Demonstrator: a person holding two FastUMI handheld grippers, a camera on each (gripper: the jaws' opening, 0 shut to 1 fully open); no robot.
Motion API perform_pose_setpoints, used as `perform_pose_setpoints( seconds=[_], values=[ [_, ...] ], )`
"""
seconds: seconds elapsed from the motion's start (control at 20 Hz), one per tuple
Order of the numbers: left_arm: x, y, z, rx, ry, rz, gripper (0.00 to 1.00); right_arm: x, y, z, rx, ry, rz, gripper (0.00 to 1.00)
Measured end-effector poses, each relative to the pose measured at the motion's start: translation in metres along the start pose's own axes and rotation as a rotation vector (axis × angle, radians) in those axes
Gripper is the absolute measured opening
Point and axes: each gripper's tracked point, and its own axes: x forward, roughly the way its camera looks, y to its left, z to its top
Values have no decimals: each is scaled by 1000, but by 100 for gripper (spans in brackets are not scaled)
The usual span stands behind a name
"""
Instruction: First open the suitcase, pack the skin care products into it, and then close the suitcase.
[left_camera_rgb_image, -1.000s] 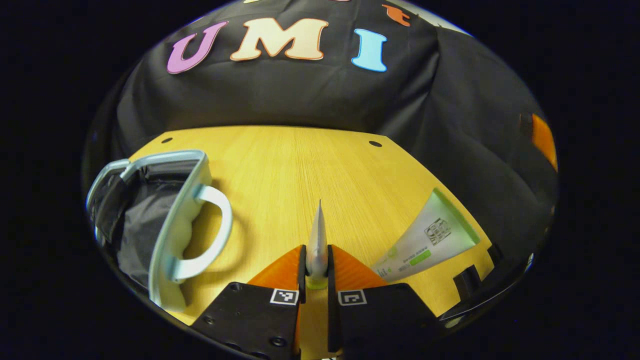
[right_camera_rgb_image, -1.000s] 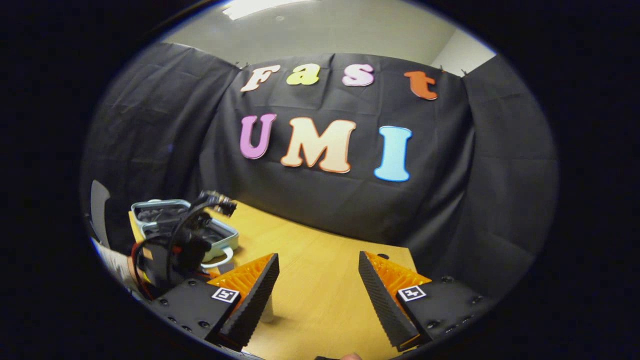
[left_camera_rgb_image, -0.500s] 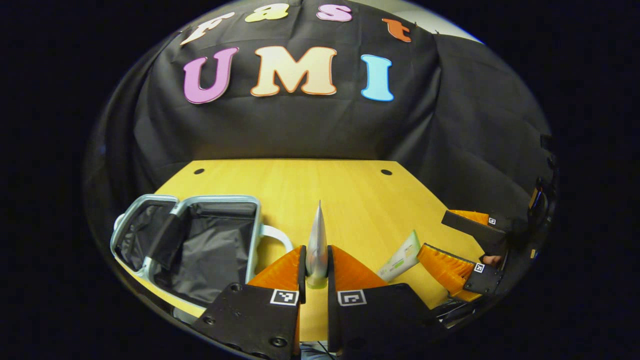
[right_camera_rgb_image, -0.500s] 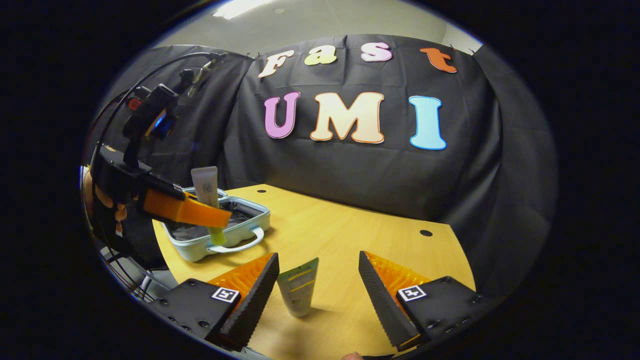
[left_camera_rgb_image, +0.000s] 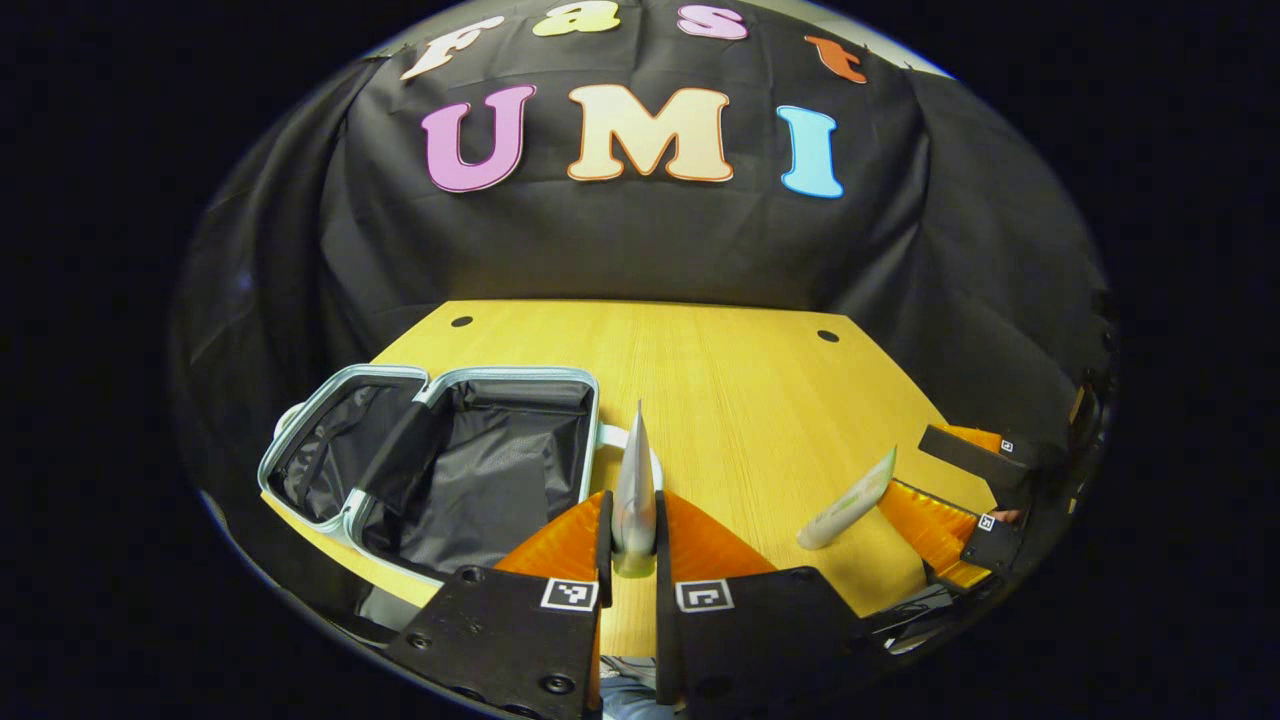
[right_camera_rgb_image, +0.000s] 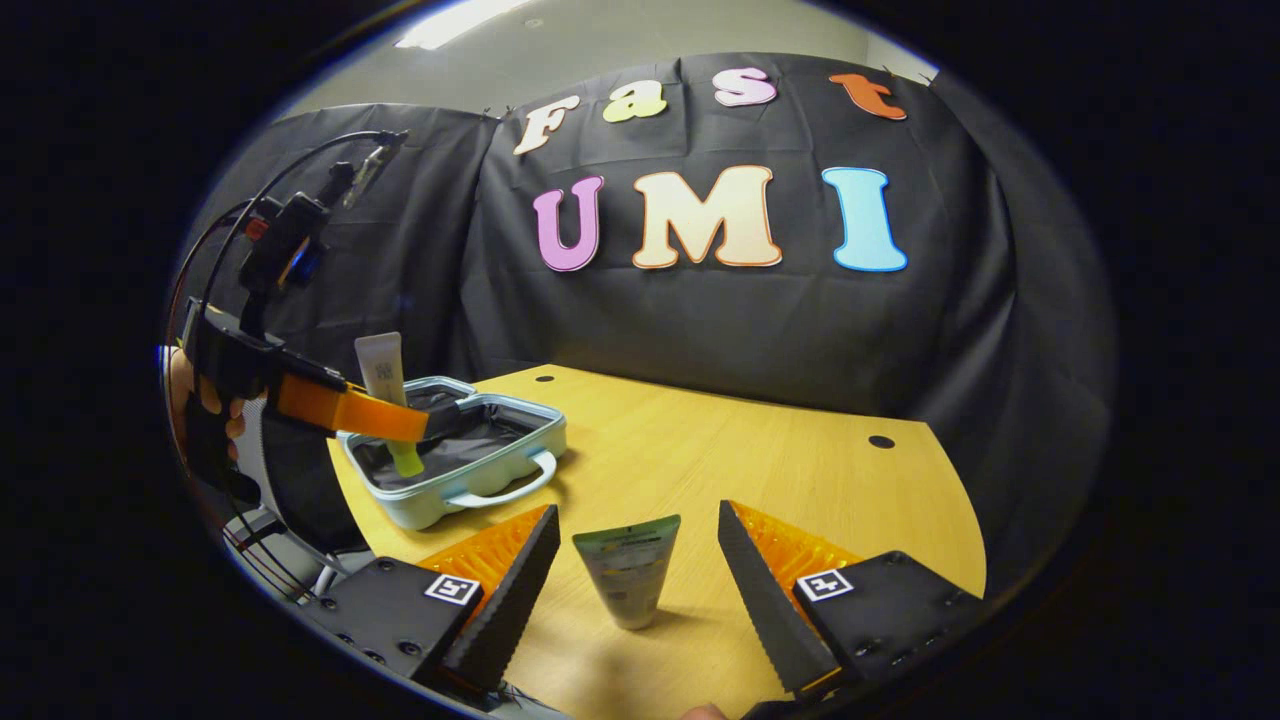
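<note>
The right claw (right_camera_rgb_image: 632, 585), spread wide, brackets the green tube (right_camera_rgb_image: 628, 570) standing upright at 12 o'clock on the desk (right_camera_rgb_image: 760, 470), while the left claw (left_camera_rgb_image: 630, 530) pinches a grey tube (left_camera_rgb_image: 634, 480) with the open suitcase (left_camera_rgb_image: 450, 465) at its 10 o'clock.

Wooden table (left_camera_rgb_image: 700, 380) with two small dark holes near its far edge. An open suitcase (left_camera_rgb_image: 440, 460) lies flat at its left corner; a tube (right_camera_rgb_image: 628, 565) stands cap-down near the front edge.

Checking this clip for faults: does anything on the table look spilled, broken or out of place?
Nothing stands out. The suitcase lies open, the left gripper holds one tube over it, and the other tube stands on its cap between the right gripper's open fingers.
</note>
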Motion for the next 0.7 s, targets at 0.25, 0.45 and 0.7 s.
perform_pose_setpoints(
  seconds=[0.25,0.45,0.7],
  values=[
    [-2,-6,2,21,1,-12,14,25,0,-33,-6,59,-19,99],
    [-9,-2,8,34,-13,-16,14,40,-3,-54,-7,109,-19,76],
    [-11,23,10,-27,-15,18,14,43,-1,-56,-22,121,-10,53]
  ],
)
